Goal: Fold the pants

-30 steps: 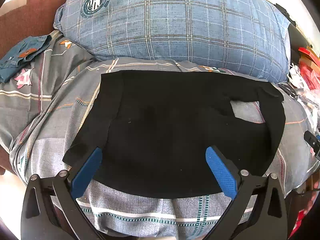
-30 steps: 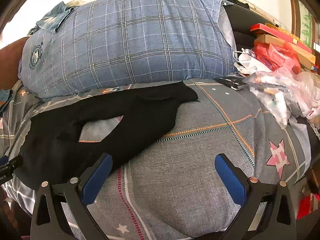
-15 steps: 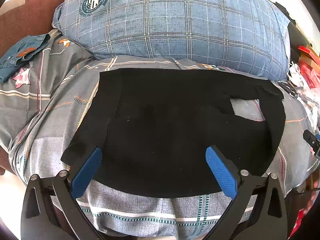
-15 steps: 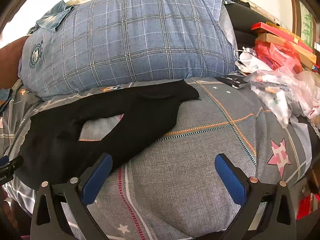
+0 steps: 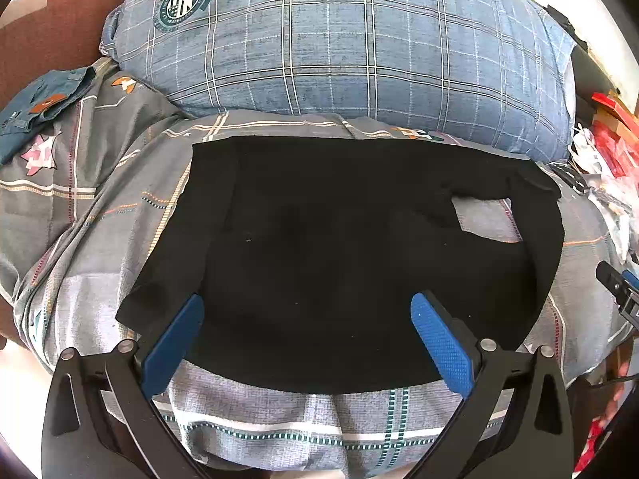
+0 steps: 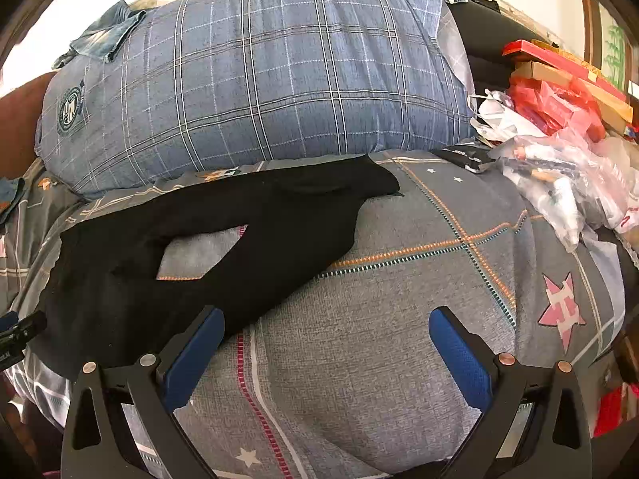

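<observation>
Black pants [image 5: 339,247] lie spread on a grey patterned quilt [image 5: 100,215], waist end left, legs bent round at the right with a gap of quilt showing between them. My left gripper [image 5: 307,315] is open and empty, hovering over the pants' near edge. In the right wrist view the pants [image 6: 247,239] lie at the left, their leg end pointing right. My right gripper [image 6: 327,331] is open and empty over bare quilt [image 6: 399,319], its left finger near the pants' edge.
A big blue plaid pillow [image 5: 339,48] lies behind the pants and also shows in the right wrist view [image 6: 259,80]. Plastic bags and red boxes [image 6: 559,127] pile at the right. Blue denim [image 5: 36,111] lies far left.
Both views have shifted only slightly; the pants look a touch lower and nearer in the left wrist view. Both grippers stay open and empty.
</observation>
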